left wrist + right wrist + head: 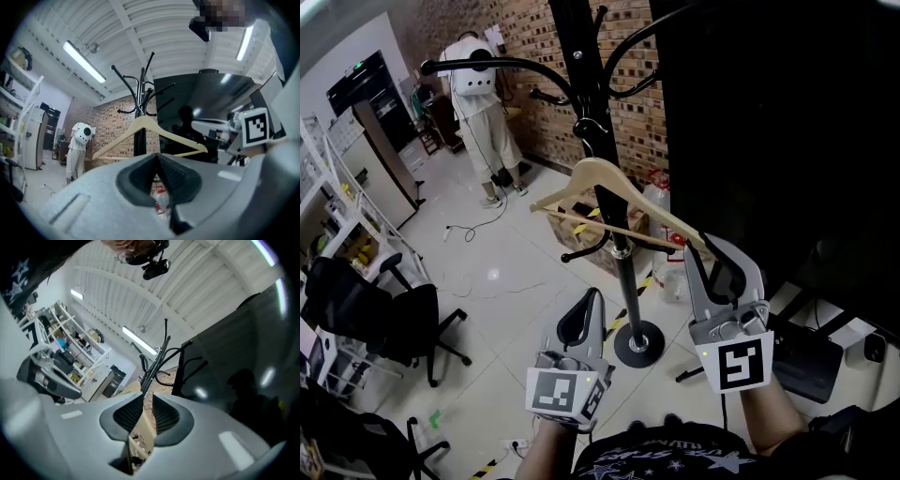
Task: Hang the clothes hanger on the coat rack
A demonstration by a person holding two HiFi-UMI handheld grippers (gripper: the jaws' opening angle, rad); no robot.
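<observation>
A pale wooden hanger (600, 178) hangs tilted beside the black coat rack (623, 272), its metal hook close against the pole by a peg; whether it rests on the peg I cannot tell. My right gripper (705, 246) is at the hanger's lower right end. In the right gripper view the hanger's beige wood (140, 427) fills the narrow gap of the right gripper (142, 401), with the rack (154, 366) beyond. My left gripper (589, 298) sits lower, left of the pole, shut and empty. From the left gripper (157, 161) the hanger (150, 124) and rack (139, 140) lie ahead.
A person in white (483, 103) stands at the back left by the brick wall (534, 56). A black office chair (366, 319) is at the left. A cardboard box (581, 220) lies by the rack's round base (639, 342). A dark panel (769, 122) fills the right.
</observation>
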